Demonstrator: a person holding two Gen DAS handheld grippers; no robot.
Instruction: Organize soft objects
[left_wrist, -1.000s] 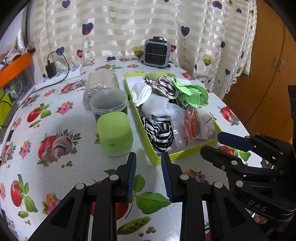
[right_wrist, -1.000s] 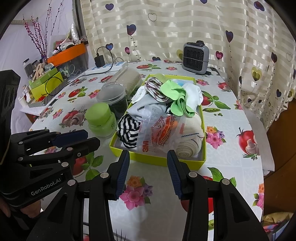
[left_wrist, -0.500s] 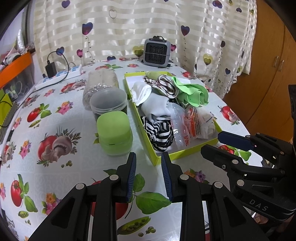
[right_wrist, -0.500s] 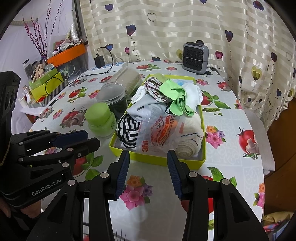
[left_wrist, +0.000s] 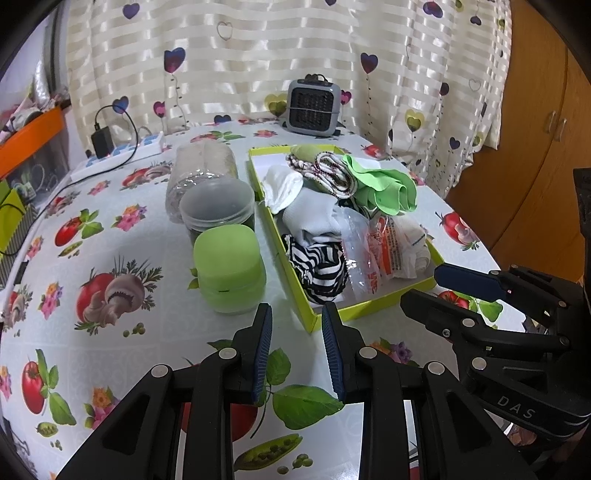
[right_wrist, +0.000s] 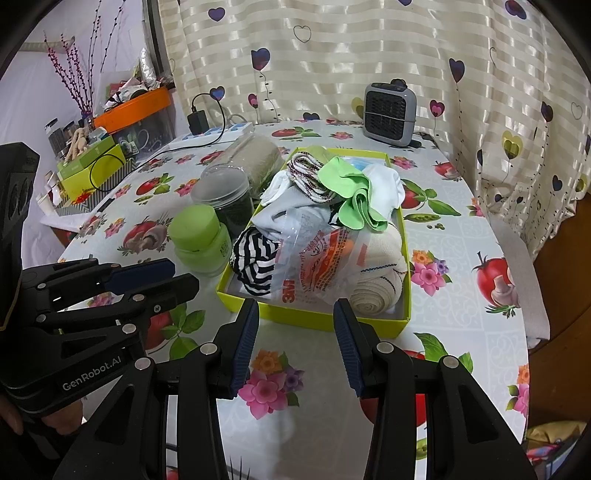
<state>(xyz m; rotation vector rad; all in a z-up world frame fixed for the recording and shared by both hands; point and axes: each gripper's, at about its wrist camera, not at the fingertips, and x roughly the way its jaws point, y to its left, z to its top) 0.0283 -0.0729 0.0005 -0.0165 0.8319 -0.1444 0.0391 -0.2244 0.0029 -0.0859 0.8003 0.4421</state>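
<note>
A yellow-green tray (left_wrist: 373, 303) (right_wrist: 314, 317) on the table holds soft things: a black-and-white striped cloth (left_wrist: 317, 264) (right_wrist: 255, 256), a green cloth (left_wrist: 384, 186) (right_wrist: 347, 184), white cloths (left_wrist: 314, 214), a 3M plastic bag (right_wrist: 314, 258) and a rolled bandage (right_wrist: 376, 291). My left gripper (left_wrist: 296, 349) is open and empty just before the tray's near corner. My right gripper (right_wrist: 296, 345) is open and empty before the tray's near edge. Each gripper shows in the other's view, the right (left_wrist: 465, 291) and the left (right_wrist: 147, 280).
A green lidded jar (left_wrist: 229, 269) (right_wrist: 199, 240), a clear tub (left_wrist: 218, 208) and a lying plastic bottle (left_wrist: 203, 166) stand left of the tray. A small grey heater (left_wrist: 312, 105) (right_wrist: 389, 109) and a power strip (left_wrist: 118, 157) are at the back. Boxes (right_wrist: 92, 168) crowd the left edge.
</note>
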